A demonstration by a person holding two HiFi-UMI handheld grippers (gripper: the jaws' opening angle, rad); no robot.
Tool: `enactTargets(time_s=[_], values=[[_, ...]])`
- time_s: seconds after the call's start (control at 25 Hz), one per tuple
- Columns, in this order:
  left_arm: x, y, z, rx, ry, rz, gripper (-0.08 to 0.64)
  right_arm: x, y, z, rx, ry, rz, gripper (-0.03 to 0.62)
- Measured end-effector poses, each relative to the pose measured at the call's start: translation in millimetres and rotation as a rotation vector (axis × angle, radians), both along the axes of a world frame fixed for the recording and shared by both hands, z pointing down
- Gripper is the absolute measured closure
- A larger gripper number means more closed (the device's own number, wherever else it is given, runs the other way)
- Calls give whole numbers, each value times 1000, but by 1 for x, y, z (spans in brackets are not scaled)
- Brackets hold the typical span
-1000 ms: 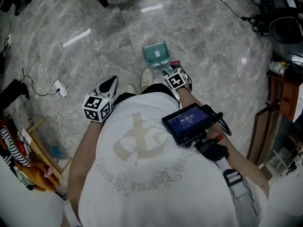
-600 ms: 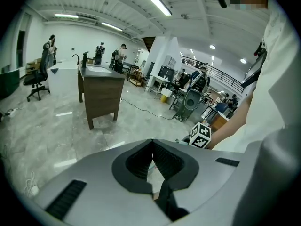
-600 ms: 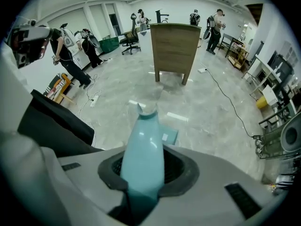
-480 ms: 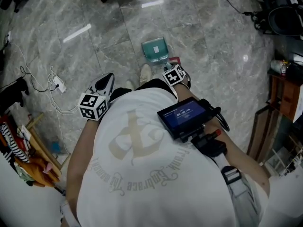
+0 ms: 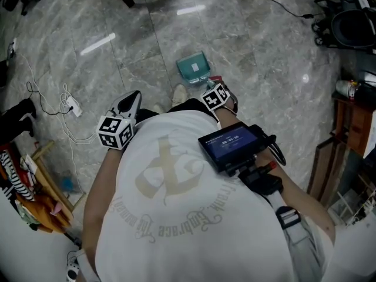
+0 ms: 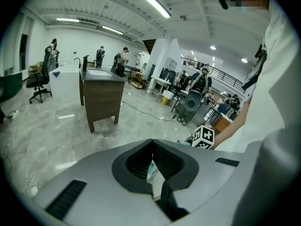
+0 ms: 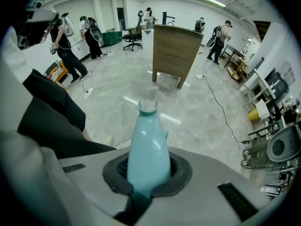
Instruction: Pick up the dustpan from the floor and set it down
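Teal dustpan [image 5: 192,68] on floor [image 5: 264,46] ahead of person, long axis running from pan back along handle [image 7: 146,147] toward right side. Right hand-held gripper [image 7: 143,175] points steeply down, jaws just closing, pads now pressing handle. Left hand-held gripper [image 6: 151,159] well apart, pinched together, empty

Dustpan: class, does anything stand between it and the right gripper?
Nothing visible does. The right gripper has just been closing its jaws, which now clamp the dustpan by its teal handle. The pan lies on the marble floor.
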State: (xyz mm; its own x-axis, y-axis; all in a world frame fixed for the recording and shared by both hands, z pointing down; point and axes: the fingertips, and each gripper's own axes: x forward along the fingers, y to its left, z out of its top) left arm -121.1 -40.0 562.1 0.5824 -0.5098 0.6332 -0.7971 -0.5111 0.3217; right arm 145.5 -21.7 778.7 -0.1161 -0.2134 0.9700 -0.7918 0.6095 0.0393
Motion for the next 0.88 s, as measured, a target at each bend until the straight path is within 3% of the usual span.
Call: enactTargets(time_s=[0.88], values=[[-24, -16, 4, 34, 58, -98, 548, 1, -13, -19, 22, -22, -116, 571]])
